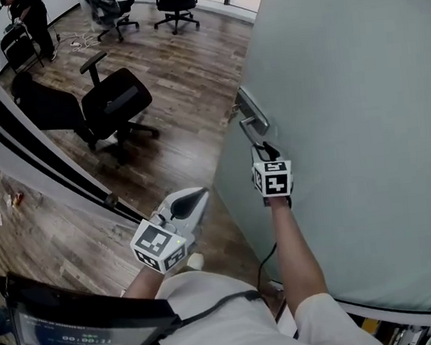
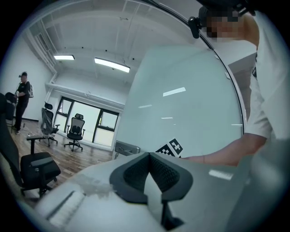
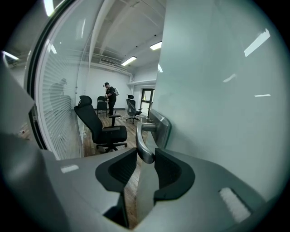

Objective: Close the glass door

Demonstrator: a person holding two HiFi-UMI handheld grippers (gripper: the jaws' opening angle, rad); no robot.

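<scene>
The frosted glass door point(image 1: 362, 114) fills the right of the head view, standing ajar over the wood floor. Its metal lever handle point(image 1: 253, 129) sits on the door's near edge. My right gripper point(image 1: 267, 153) is at that handle. In the right gripper view the lever point(image 3: 144, 145) lies between the two dark pads point(image 3: 168, 170), which close on it. My left gripper point(image 1: 195, 197) hangs lower left of the door, away from it, with its jaws together and nothing in them point(image 2: 148, 156). The door point(image 2: 181, 113) shows ahead of it.
A black office chair point(image 1: 112, 102) stands on the floor just beyond the doorway. A curved glass wall with a dark track point(image 1: 38, 160) runs along the left. More chairs point(image 1: 174, 0) and a standing person point(image 1: 31, 19) are far back. A dark screen device point(image 1: 86, 327) sits at bottom left.
</scene>
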